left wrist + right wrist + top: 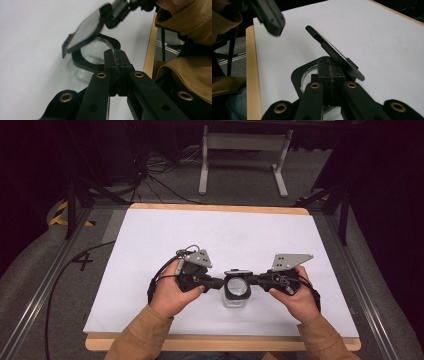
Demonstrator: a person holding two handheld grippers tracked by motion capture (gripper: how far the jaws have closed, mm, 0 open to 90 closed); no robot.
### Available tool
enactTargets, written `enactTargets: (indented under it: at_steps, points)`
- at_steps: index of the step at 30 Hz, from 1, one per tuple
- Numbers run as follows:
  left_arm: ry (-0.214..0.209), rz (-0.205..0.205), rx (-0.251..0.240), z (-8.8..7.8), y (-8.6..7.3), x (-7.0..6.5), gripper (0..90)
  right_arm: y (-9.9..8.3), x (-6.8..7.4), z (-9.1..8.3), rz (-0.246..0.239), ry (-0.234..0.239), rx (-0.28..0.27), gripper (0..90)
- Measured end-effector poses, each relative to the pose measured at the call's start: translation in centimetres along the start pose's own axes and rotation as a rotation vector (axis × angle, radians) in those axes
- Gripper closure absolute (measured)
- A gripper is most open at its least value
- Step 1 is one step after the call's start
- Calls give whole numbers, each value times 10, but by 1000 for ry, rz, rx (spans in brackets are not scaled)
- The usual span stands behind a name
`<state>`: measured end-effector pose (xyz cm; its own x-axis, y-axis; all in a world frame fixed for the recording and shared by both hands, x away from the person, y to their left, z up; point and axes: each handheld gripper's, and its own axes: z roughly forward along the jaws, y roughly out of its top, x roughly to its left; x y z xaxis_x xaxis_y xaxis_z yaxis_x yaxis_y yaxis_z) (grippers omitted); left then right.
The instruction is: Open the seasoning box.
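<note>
The left tool has its jaws pressed together on the black rim of a clear jar. The right tool has its jaws squeezed together on the jar's flat black lid, which tilts up off the rim. The jar stands between the two tools, near the front middle of the white surface. A hand holds each tool, in tan sleeves. The jar is see-through glass with a black ring on top. Far behind the surface stands a white frame on the grey floor.
</note>
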<state>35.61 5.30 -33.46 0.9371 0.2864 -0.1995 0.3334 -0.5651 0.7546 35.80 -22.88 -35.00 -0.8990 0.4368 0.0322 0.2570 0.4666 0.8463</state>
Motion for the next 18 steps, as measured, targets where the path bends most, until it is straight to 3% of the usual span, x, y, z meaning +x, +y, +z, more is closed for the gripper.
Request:
enactTargets:
  at_steps: [5, 7, 9, 15, 18]
  points:
    - [-35, -12, -10, 15, -6, -1, 897, 3, -3, 1, 9, 1, -20, 900]
    - [-60, -24, -38, 22, -8, 2, 895, 3, -4, 1, 11, 2, -22, 900]
    - [-60, -39, -62, 29, -12, 4, 892, 3, -5, 2, 11, 0, -26, 900]
    - [23, -72, -69, 43, -20, 7, 877, 5, -7, 4, 16, 2, -38, 900]
    - [29, -78, -70, 46, -22, 9, 890, 5, -9, 4, 16, -3, -47, 900]
